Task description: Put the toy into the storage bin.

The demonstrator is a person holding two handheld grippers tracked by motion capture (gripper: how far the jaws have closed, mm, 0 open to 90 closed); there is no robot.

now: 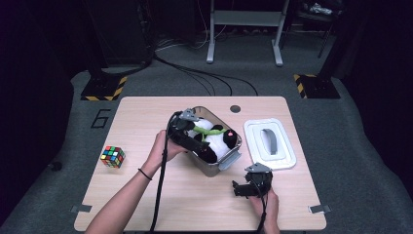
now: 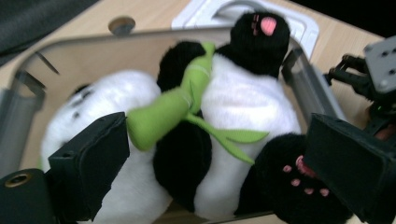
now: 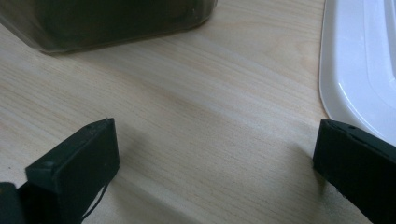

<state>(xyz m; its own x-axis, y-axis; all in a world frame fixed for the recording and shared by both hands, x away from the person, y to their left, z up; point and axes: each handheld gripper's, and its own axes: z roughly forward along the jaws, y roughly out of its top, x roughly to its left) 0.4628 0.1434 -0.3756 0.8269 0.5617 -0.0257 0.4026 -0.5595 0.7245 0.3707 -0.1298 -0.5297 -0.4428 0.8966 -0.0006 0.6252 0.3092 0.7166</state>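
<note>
A dark room with grey carpet, loose black cables and the white legs of a stand along the top of the high view surrounds a pale wooden table (image 1: 146, 195) that spans the middle and lower frame. Just left of the table's upper left corner, a "6" is marked on the floor.

At the centre of the table stands a clear plastic storage box (image 1: 216, 168), lid off, with a plush panda (image 1: 216, 141) lying inside it. In the left gripper view the toy runs across the frame, its white body crossed by a green bamboo sprig (image 2: 163, 114), one black pink-padded paw at upper centre and another at lower right.

To the right of the box, close by but apart, the white lid (image 1: 287, 161) lies flat with its grey handle up.

A person's forearms enter from the bottom edge. The left gripper (image 1: 192, 134) hangs over the box's near-left rim, reaching into it; its jaws stand wide apart on either side of the panda. The left jaw lies near the end of the sprig and the right by the lower paw, and the pads do not press on the toy.

The right gripper (image 1: 237, 187) is held low at lower centre-right, in front of the box and lid. In the right gripper view its jaws gape over bare wood, holding nothing.

A Rubik's cube (image 1: 112, 156) sits alone at the left edge of the table, well apart from the box.
</note>
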